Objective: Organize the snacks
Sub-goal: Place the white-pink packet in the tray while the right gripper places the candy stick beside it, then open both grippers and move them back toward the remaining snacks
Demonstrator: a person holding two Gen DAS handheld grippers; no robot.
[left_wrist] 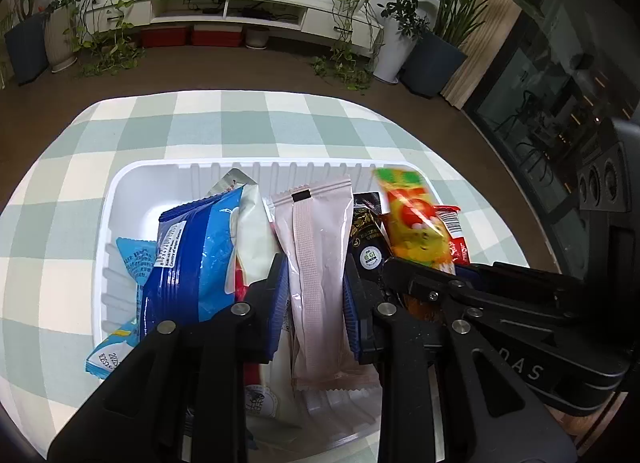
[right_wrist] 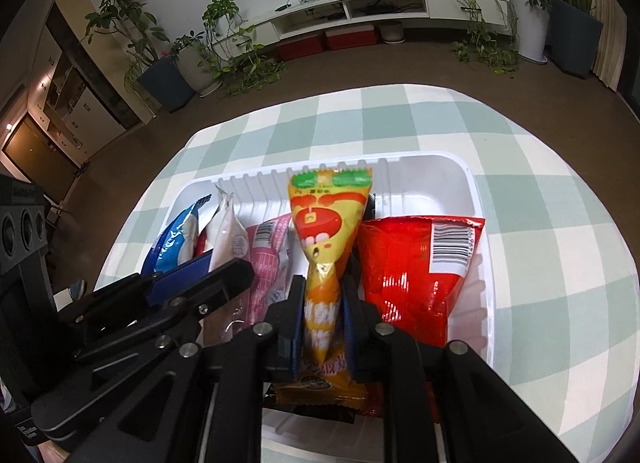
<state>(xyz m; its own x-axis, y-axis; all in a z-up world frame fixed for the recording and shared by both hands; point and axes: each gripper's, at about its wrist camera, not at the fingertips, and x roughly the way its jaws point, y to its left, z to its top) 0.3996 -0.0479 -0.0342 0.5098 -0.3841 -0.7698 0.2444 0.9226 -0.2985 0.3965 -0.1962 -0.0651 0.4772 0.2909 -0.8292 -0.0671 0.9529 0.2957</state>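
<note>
Pale pink packet (left_wrist: 316,275) and yellow-orange packet (right_wrist: 326,267), both over my white tray (left_wrist: 120,191) of snacks on the checked tablecloth (left_wrist: 240,123): my left gripper (left_wrist: 314,287) pinches the former, my right gripper (right_wrist: 322,303) the latter, side by side, angled downward.

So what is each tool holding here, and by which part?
The left tool grips the pale pink packet around its middle. The right tool pinches the yellow-orange packet at its lower middle, squeezing it narrow.

The gripper body (left_wrist: 560,359) at near right carries the letters "DAS". The black packet (left_wrist: 366,241) has a round "GI" seal. Other print is unreadable.
</note>
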